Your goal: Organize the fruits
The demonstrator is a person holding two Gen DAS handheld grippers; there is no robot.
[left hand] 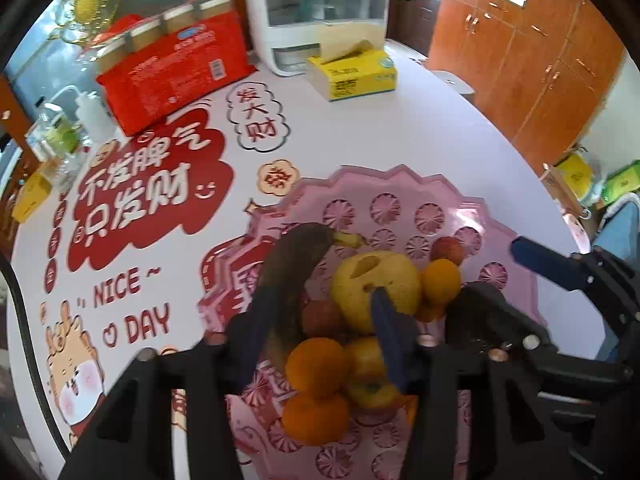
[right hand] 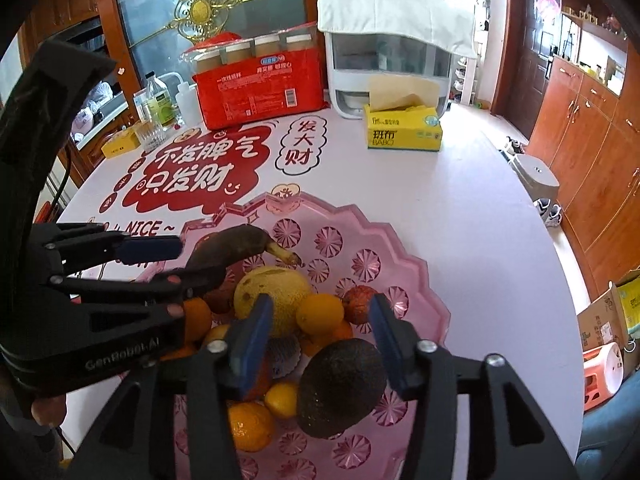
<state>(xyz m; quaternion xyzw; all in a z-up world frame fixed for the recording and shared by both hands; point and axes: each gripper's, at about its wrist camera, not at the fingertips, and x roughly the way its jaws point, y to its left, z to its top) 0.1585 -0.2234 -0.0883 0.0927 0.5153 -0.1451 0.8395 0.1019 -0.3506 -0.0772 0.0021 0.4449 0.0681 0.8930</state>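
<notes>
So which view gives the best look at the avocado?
The right wrist view: the dark avocado lies unobstructed in the pink tray, just ahead of the open right tongs. In the left wrist view it is mostly hidden behind the right tongs' body, so only a dark sliver shows.

The right gripper's fingers (right hand: 256, 344) hide part of the orange (right hand: 256, 380) beneath.
</notes>
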